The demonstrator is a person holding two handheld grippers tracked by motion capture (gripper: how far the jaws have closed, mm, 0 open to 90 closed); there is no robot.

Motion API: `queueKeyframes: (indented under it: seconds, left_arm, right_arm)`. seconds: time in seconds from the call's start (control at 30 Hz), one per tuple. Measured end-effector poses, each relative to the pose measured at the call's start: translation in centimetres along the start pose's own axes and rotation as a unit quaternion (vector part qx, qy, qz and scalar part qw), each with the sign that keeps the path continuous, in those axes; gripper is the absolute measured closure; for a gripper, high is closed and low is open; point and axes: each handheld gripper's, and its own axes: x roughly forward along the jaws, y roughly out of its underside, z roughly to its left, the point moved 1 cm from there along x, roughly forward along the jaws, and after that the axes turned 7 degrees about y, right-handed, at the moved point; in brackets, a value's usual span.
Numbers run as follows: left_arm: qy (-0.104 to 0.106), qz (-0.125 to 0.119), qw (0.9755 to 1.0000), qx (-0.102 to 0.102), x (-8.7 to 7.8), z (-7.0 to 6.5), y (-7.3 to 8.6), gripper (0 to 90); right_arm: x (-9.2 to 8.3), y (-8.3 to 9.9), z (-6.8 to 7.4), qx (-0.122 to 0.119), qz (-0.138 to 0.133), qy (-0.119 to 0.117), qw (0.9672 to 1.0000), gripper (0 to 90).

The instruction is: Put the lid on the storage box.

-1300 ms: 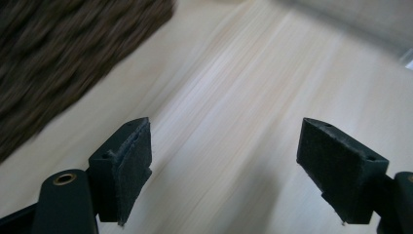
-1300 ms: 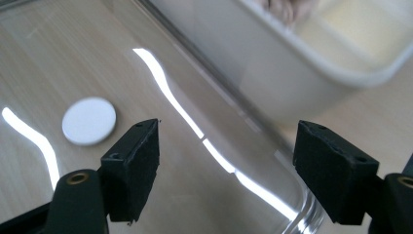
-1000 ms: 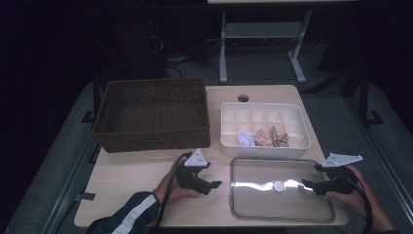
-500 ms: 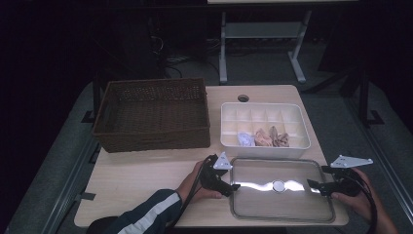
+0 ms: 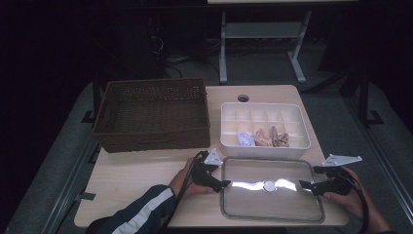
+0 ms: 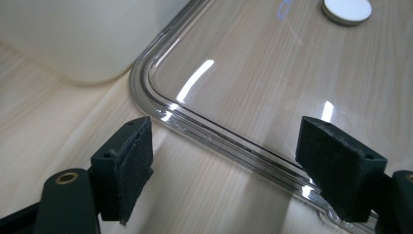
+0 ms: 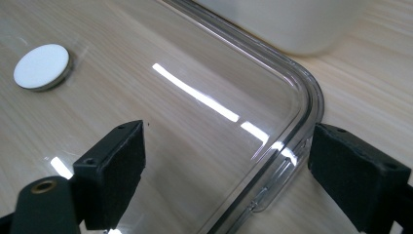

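Observation:
A clear plastic lid (image 5: pixel 270 204) with a white round disc (image 5: pixel 269 185) at its centre lies flat on the table's front right. My left gripper (image 5: pixel 225 184) is at the lid's left edge. In the left gripper view, the left gripper (image 6: pixel 234 165) is open, its jaws straddle the lid's (image 6: pixel 272 87) rim, and the pads are clear of it; they have just been closing slightly. My right gripper (image 5: pixel 303 185) is at the right edge. In the right gripper view, the right gripper (image 7: pixel 229 165) is also open, straddling the lid's (image 7: pixel 160 97) rim, after its jaws have just been opening.
A white compartment box (image 5: pixel 265 145) with several small items stands just behind the lid. A brown wicker basket (image 5: pixel 151 139) sits at the back left. Bare wooden tabletop (image 5: pixel 136 175) lies left of the lid. The table edge runs close under both hands.
My left hand has moved right across the table to the lid's left edge. The right hand has stayed at the lid's right edge.

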Motion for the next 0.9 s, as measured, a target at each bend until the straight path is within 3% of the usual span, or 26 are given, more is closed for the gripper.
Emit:
queueKeyframes:
  seconds: [0.17, 0.33, 0.47, 0.7, 0.8, 0.9]
  left_arm:
    - [-0.019, 0.007, 0.9996, -0.017, -2.5, 1.3, 2.1, 22.2]
    - [-0.028, -0.002, 0.9976, -0.064, -5.3, 2.7, 4.8, 22.2]
    - [-0.036, -0.002, 0.9964, -0.077, -6.9, 3.1, 6.3, 22.1]
    - [-0.050, -0.007, 0.9946, -0.091, -8.7, 3.2, 8.1, 21.7]
    - [-0.051, -0.012, 0.9940, -0.096, -9.0, 3.0, 8.5, 21.8]
    - [-0.062, -0.018, 0.9917, -0.111, -9.1, 2.5, 8.7, 21.9]
  right_arm:
    - [1.6, -1.8, 2.4, -0.028, 0.005, -0.023, 0.9993, 13.1]
    - [3.5, -4.0, 4.9, -0.055, 0.010, -0.040, 0.9976, 13.1]
    - [4.5, -5.1, 6.3, -0.072, 0.008, -0.054, 0.9960, 13.2]
    - [5.8, -6.2, 7.9, -0.074, -0.002, -0.058, 0.9955, 13.6]
    - [6.2, -6.4, 8.3, -0.059, -0.013, -0.050, 0.9969, 14.0]
    - [6.2, -6.4, 8.7, -0.038, -0.016, -0.034, 0.9986, 14.6]
